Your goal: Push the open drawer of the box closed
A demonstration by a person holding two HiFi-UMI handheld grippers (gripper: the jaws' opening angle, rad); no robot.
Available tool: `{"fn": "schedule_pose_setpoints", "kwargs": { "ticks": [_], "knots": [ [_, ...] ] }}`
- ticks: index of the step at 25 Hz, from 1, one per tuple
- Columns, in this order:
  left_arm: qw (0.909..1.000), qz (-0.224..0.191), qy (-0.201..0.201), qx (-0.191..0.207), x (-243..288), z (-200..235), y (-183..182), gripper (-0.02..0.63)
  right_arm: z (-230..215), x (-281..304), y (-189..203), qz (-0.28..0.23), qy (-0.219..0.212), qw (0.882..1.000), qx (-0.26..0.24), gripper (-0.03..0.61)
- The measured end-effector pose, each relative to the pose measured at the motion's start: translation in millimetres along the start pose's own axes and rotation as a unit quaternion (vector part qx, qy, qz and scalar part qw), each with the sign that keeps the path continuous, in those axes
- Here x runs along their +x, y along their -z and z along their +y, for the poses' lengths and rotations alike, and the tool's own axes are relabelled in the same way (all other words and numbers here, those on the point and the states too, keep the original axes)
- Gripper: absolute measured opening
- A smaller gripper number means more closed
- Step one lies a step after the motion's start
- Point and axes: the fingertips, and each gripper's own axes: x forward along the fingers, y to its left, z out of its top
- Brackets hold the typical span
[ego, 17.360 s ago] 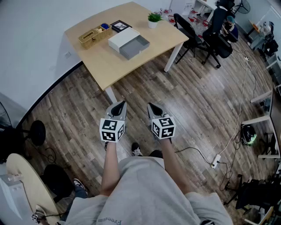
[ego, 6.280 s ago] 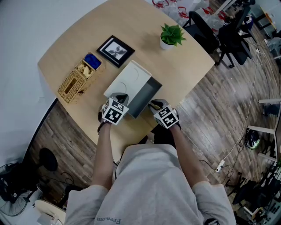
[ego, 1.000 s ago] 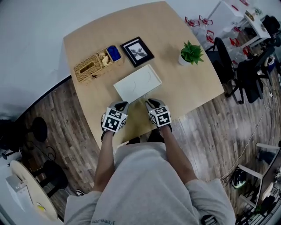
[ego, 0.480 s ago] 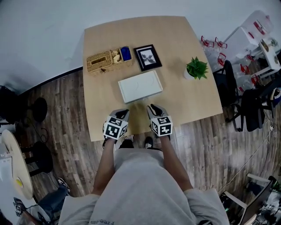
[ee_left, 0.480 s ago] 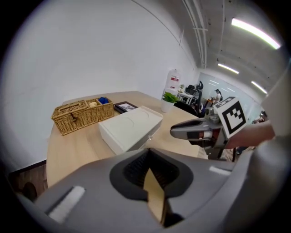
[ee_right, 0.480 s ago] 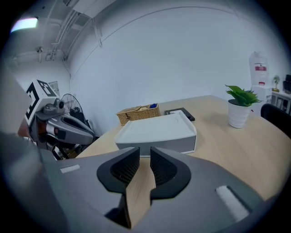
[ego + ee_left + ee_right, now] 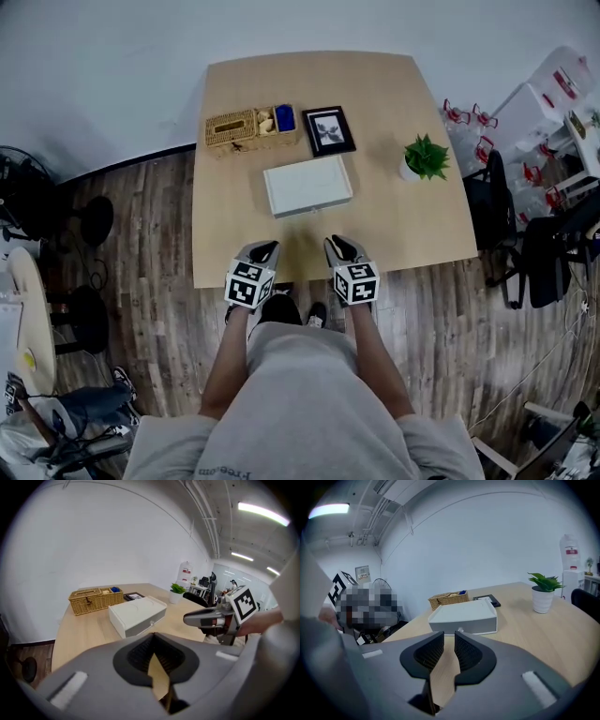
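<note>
Both claws hang empty over the near edge of the table [image 7: 412,234]: my left claw [image 7: 269,247] pinched shut, my right claw [image 7: 331,242] a slit apart. Well ahead, mid-table, the box [image 7: 307,186] sits with its drawer [image 7: 464,626] flush; nothing looks left to push.

Your left claw [image 7: 265,249] and right claw [image 7: 335,246] sit side by side over the near edge of the table [image 7: 422,225], tips pointing away from you. Just ahead of both, not touching either, the white box [image 7: 307,186] lies as a plain closed rectangle. Beyond it, ahead of the left claw, stands the wicker basket [image 7: 251,127]. The framed picture [image 7: 328,130] lies ahead of the right claw. The potted plant [image 7: 427,157] stands ahead and right of the right claw.
</note>
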Motion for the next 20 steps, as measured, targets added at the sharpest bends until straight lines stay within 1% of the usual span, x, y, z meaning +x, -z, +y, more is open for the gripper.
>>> {"fn": "schedule_pose_setpoints", "kwargs": {
  "ticks": [6,10,13,16,20],
  "knots": [
    [0.9997,-0.008,-0.008,0.023,-13.7,-11.5,5.9,0.052,-0.3,-16.1,7.1,-0.002,-0.015,1.000,-0.015,0.071],
    [0.9995,-0.018,-0.013,0.021,-16.1,-14.5,4.2,0.052,-6.1,-24.5,5.0,-0.010,-0.014,1.000,-0.017,0.060],
    [0.9995,-0.023,-0.014,0.018,-17.3,-18.0,4.2,0.052,-3.8,-30.7,15.9,-0.002,-0.017,1.000,-0.016,0.048],
    [0.9995,-0.023,-0.012,0.018,-17.3,-24.9,6.9,0.052,-0.8,-37.2,25.0,0.005,-0.022,1.000,-0.019,0.027],
    [0.9995,-0.020,-0.008,0.021,-12.5,-32.3,9.3,0.052,-3.5,-42.1,25.8,0.005,-0.025,0.999,-0.021,0.002]
  ]
}}
